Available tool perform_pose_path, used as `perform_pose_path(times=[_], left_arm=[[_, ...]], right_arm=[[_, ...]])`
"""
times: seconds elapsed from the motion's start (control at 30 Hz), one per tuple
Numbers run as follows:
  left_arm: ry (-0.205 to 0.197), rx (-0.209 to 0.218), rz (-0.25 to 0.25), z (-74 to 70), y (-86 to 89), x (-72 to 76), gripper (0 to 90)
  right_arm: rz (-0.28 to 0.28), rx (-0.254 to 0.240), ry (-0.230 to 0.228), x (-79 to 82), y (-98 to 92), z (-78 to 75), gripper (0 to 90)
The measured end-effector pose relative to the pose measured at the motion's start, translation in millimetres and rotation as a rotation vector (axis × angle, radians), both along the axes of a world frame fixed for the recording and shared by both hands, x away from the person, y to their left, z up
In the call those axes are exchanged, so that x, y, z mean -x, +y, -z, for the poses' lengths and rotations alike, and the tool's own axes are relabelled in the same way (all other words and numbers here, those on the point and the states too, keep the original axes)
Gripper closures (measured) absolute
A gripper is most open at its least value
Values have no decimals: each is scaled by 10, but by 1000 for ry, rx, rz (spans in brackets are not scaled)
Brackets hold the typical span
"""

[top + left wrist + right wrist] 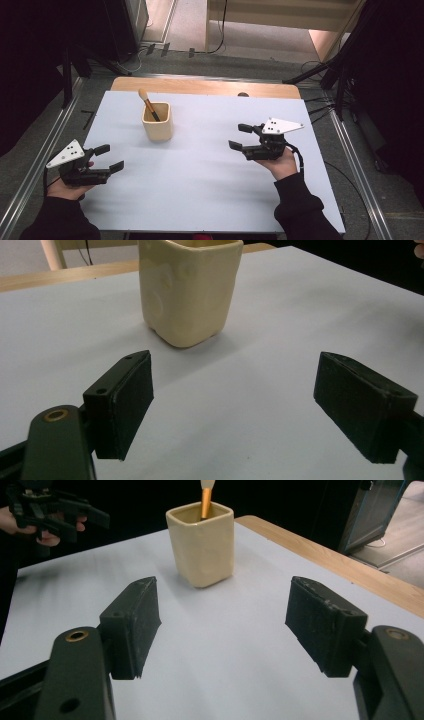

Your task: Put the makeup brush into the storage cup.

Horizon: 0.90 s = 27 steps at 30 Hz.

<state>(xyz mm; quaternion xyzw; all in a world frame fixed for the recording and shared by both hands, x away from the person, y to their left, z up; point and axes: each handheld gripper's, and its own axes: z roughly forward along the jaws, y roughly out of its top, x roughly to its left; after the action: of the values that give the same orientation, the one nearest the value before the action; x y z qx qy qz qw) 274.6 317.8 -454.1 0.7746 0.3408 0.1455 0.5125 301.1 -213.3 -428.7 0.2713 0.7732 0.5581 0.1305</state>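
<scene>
A cream square cup (157,122) stands upright on the pale blue sheet (200,180), toward the back left. A brush (148,104) with an orange handle and a pale tip leans inside it. My left gripper (111,157) rests near the sheet's left edge, open, nothing between its jaws; the cup (186,287) stands ahead of it. My right gripper (239,136) hovers over the right half of the sheet, open and empty, pointing left at the cup (202,545). In the right gripper view the brush handle (206,500) rises from the cup, and the left gripper (87,517) shows far off.
The sheet covers a wooden table whose bare back edge (200,86) shows behind the cup. Metal rails (40,160) run along both sides of the table. Dark stands and cables (340,75) crowd the floor beyond the right side.
</scene>
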Motion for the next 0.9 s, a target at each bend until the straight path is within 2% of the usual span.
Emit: perform_pose_path(times=[0.2,0.4,0.6,0.9], left_arm=[[1,-1,0,1,-4,-1,169],[1,0,0,1,-5,1,169],[-3,5,-2,2,5,-4,169],[-2,4,0,0,2,-1,169]], right_arm=[[29,12,-11,111,-191,23,304],[58,-6,-11,204,-362,45,304],[75,-1,-20,288,-514,77,298],[114,-20,-12,415,-707,184,295]])
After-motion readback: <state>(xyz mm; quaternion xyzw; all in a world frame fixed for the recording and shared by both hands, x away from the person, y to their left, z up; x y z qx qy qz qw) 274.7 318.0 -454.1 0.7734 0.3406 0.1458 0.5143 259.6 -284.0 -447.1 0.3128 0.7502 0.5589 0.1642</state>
